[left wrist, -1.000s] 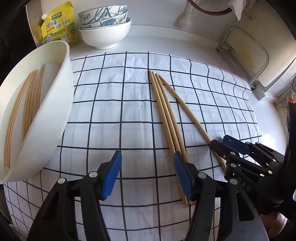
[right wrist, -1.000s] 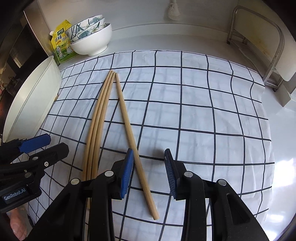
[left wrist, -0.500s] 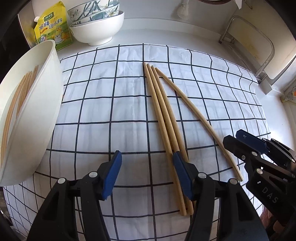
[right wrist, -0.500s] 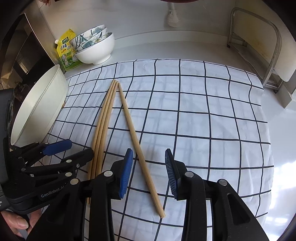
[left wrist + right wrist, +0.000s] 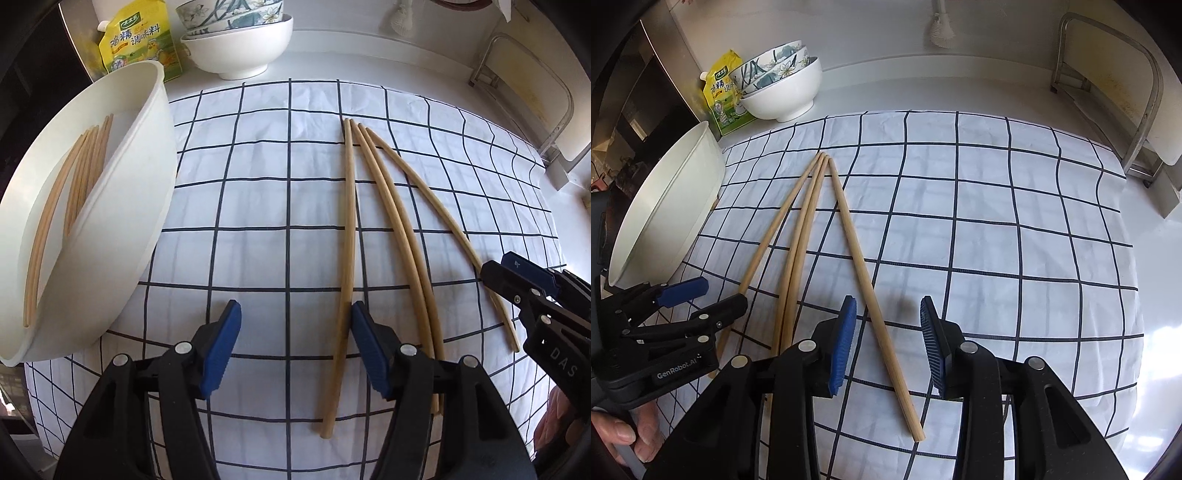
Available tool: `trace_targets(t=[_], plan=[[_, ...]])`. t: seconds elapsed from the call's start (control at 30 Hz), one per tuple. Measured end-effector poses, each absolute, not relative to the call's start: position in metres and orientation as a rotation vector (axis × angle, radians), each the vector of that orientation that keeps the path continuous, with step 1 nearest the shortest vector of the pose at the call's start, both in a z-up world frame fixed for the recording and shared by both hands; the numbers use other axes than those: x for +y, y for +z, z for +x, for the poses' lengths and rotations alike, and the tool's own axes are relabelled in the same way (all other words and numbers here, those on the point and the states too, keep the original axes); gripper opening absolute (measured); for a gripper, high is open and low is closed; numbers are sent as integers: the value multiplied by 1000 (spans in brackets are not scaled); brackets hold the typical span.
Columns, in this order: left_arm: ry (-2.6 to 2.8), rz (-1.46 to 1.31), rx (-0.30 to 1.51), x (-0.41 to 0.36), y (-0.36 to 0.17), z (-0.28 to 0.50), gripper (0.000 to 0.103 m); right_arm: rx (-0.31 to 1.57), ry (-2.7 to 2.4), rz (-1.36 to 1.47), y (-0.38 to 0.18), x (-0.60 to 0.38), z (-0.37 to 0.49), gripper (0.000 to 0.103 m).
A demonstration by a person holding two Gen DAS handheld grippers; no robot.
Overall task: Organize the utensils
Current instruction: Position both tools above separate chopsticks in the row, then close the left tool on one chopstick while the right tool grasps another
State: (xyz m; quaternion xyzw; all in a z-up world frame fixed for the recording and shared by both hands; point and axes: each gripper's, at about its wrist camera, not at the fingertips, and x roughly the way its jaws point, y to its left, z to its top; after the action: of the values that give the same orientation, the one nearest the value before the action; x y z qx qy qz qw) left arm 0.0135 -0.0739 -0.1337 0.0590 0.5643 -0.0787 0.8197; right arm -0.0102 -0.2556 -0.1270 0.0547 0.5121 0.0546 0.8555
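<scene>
Leftmost chopstick now split from other three since half second ago, near end nudged between left tongs. Both tongs wide, empty. Right tongs straddle rightmost chopstick on checked cloth, likely next pick. More chopsticks already in white tub, probable destination.

The right gripper covers part of the outer chopstick; the near ends of the middle chopsticks vanish behind the right gripper's fingers; the tub is cut off at the left edge.
</scene>
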Motion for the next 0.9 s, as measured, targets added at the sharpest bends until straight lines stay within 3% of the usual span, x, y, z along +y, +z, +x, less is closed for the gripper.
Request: trace_targets(t=[0.47, 0.57, 0.67, 0.77, 0.9], plan=[[-182, 135, 1172, -91, -135, 42, 61, 1040, 82, 3, -134, -240, 3, 34], [-185, 131, 1158, -91, -135, 41, 51, 1025, 64, -48, -135, -234, 3, 24], [-203, 142, 1150, -97, -133, 38, 29, 1018, 70, -61, -136, -230, 4, 10], [-229, 156, 1156, -100, -132, 36, 9, 1021, 78, -58, -135, -229, 5, 7], [-244, 161, 1177, -100, -132, 37, 7, 1038, 89, 18, -133, -236, 5, 6]])
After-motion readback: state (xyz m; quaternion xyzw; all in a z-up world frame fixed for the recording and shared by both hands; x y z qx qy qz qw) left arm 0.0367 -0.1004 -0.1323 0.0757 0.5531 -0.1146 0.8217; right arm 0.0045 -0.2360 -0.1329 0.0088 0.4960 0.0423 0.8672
